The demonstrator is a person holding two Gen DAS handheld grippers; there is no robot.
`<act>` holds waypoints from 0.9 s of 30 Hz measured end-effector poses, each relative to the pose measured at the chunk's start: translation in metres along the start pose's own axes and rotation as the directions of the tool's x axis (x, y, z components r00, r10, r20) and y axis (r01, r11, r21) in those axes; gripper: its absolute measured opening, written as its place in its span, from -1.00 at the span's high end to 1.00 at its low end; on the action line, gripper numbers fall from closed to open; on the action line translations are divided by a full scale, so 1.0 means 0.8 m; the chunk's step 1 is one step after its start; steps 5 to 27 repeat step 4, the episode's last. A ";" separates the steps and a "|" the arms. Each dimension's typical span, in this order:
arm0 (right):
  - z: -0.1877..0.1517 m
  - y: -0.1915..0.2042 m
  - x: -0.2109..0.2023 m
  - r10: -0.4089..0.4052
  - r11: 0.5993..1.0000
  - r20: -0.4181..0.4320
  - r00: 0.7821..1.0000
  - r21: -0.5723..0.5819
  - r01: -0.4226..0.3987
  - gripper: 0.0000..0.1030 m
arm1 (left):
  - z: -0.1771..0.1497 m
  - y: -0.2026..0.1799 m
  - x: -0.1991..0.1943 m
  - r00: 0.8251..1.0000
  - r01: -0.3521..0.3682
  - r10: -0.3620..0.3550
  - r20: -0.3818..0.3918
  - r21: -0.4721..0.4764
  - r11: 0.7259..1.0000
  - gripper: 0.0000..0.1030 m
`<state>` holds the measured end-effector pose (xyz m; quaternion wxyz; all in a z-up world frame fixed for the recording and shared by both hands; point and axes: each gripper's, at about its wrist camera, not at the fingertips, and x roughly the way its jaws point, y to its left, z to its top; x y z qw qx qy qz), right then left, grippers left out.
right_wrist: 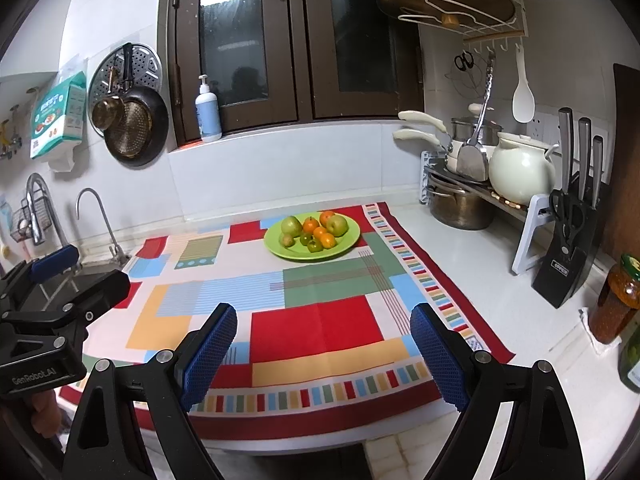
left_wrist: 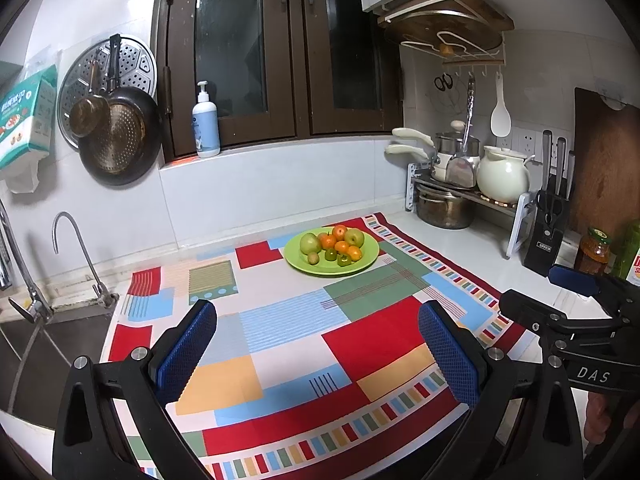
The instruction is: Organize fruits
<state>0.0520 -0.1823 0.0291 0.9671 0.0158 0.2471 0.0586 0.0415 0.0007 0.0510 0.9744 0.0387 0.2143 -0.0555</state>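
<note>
A green plate [left_wrist: 362,266] [right_wrist: 344,246] sits at the far side of a patchwork cloth [left_wrist: 280,328] [right_wrist: 316,320]. It holds two green apples [left_wrist: 310,243] [right_wrist: 291,225], several small oranges [left_wrist: 341,247] [right_wrist: 327,239], a kiwi [left_wrist: 313,258] and small green fruits [left_wrist: 331,255]. My left gripper [left_wrist: 320,320] is open and empty, low over the cloth's near half. My right gripper [right_wrist: 324,328] is open and empty, over the cloth's front edge. Each gripper shows at the side of the other's view: the right gripper [left_wrist: 544,296], the left gripper [right_wrist: 88,272].
A sink with taps [left_wrist: 76,256] [right_wrist: 100,220] lies left of the cloth. A pot rack with a white pot [left_wrist: 502,176] [right_wrist: 520,172], a knife block [left_wrist: 550,232] [right_wrist: 568,256] and jars [left_wrist: 596,250] [right_wrist: 614,300] stand at the right. Pans [left_wrist: 116,136] hang on the wall.
</note>
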 end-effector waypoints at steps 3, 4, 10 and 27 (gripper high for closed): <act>0.000 -0.001 0.003 -0.002 1.000 -0.004 1.000 0.002 0.002 -0.73 | 0.000 0.000 0.003 1.000 0.006 -0.006 0.000 0.001 1.000 -0.99; 0.000 -0.001 0.003 -0.002 1.000 -0.006 1.000 0.003 0.002 -0.73 | 0.000 0.000 0.003 1.000 0.006 -0.006 -0.001 0.002 1.000 -0.99; 0.000 -0.001 0.003 -0.002 1.000 -0.006 1.000 0.003 0.002 -0.73 | 0.000 0.000 0.003 1.000 0.006 -0.006 -0.001 0.002 1.000 -0.99; 0.000 -0.001 0.003 -0.002 1.000 -0.006 1.000 0.003 0.002 -0.73 | 0.000 0.000 0.003 1.000 0.006 -0.006 -0.001 0.002 1.000 -0.99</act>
